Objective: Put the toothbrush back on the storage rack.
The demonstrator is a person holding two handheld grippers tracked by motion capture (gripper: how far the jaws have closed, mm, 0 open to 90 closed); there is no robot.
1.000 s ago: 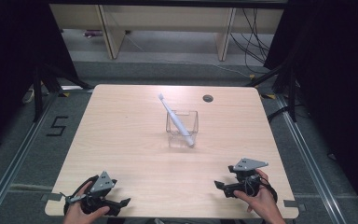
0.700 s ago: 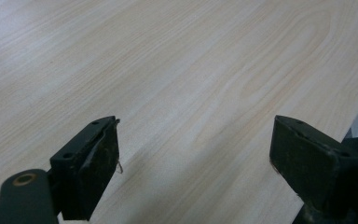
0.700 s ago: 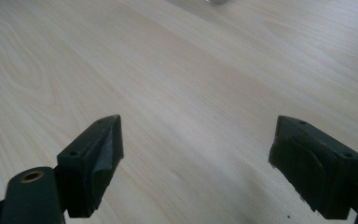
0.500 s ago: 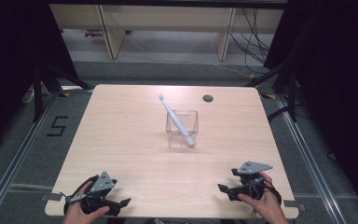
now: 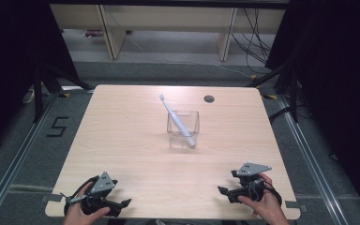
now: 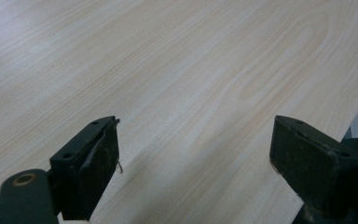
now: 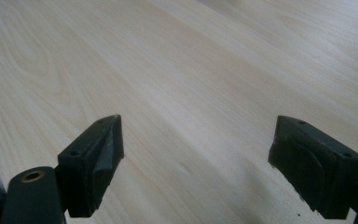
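Both hands rest at the near edge of the surface [image 5: 122, 140], the left gripper [image 5: 122, 204] and the right gripper [image 5: 225, 193] each with fingers spread wide and nothing between them. Well apart from both, near the middle, a clear square glass container [image 5: 183, 127] holds a white toothbrush [image 5: 177, 121] leaning out over its rim, head up toward the far side. My worry is that long lean: a gripper catching the brush off-centre would likely lever the light container over or skid it, and clear walls are easy to misjudge and knock.
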